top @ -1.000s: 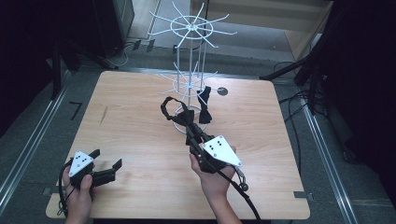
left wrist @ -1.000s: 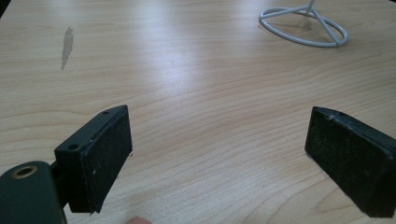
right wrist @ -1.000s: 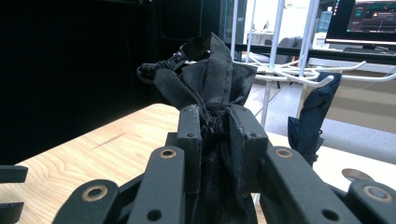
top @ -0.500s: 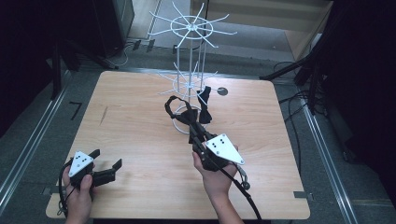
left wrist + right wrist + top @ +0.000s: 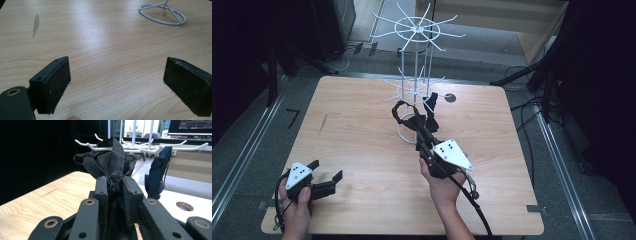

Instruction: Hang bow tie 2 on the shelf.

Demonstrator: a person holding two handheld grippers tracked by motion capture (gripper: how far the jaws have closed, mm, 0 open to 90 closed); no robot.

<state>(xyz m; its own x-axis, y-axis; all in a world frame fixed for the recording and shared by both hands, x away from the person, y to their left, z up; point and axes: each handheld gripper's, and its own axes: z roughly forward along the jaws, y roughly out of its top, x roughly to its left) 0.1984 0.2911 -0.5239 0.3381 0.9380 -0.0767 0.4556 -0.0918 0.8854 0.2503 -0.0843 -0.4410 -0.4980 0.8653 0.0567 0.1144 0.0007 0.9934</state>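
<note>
A white wire hook rack (image 5: 416,65) stands at the middle back of the wooden table (image 5: 357,125). My right gripper (image 5: 419,128) is shut on a black drawstring cloth bag (image 5: 404,112) and holds it up beside the rack's lower tier. In the right gripper view the bag (image 5: 110,161) bunches up above the shut jaws of that gripper (image 5: 115,182), just below the white hooks (image 5: 150,148). A second dark pouch (image 5: 158,173) hangs from a hook to the right. My left gripper (image 5: 326,169) rests low at the table's near left, open, with nothing between its pads (image 5: 58,82).
The rack's ring base (image 5: 162,15) lies far ahead in the left gripper view, with bare wood in between. A round hole (image 5: 450,98) sits in the tabletop behind the rack. Cables and dark equipment (image 5: 537,105) lie beyond the table's right edge.
My right gripper has edged the black bag slightly up and toward the rack's hooks. The left gripper has stayed where it was.
</note>
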